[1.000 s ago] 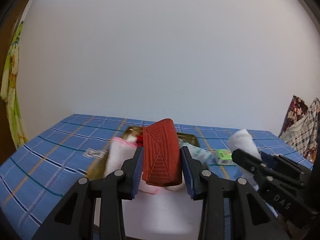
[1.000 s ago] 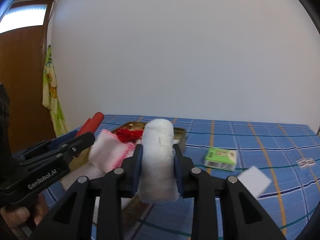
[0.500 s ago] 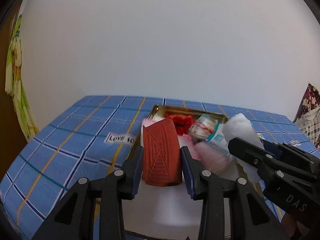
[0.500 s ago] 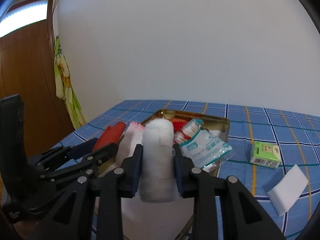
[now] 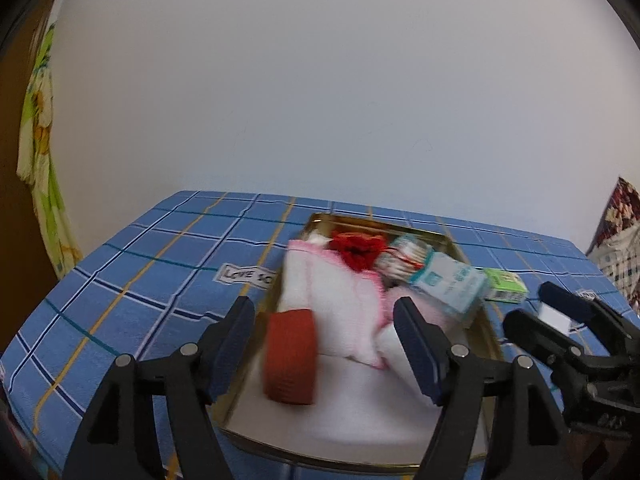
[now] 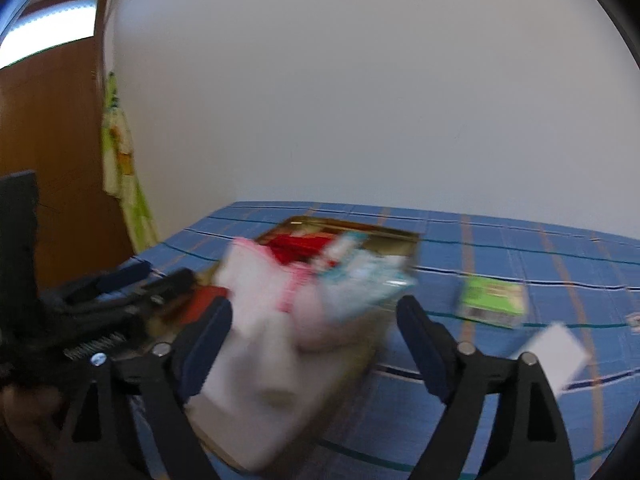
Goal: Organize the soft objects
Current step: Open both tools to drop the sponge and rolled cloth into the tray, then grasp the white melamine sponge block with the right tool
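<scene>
Tray (image 5: 450, 240), gold metal, rectangular, stands on a table under a blue checked cloth (image 5: 152, 276) and holds the soft goods. Left gripper (image 5: 324, 344): jaws opening, spread wide, pads clear of the red ribbed roll (image 5: 290, 356), which lies blurred between them at the tray's near left, on the white liner. Right gripper (image 6: 314, 344): jaws likewise opening and wide, nothing pressed; below and between them a white roll (image 6: 248, 384), heavily blurred, at the near end of the tray. Contents farther in: white towel with pink edging (image 5: 320, 300), left of centre; red knitted piece (image 5: 358, 250) toward the far end; plastic packet with teal print (image 5: 444, 284) leaning over the right rim. Outside the tray, to its right on the cloth: small green box (image 6: 492, 298), and nearer, a white flat block (image 6: 560, 350). Label reading "LOVE" (image 5: 244, 276) on the cloth, left of the tray. Left wall: wooden door (image 6: 52, 152), with a green and yellow cloth (image 6: 120, 168) hanging beside it.
</scene>
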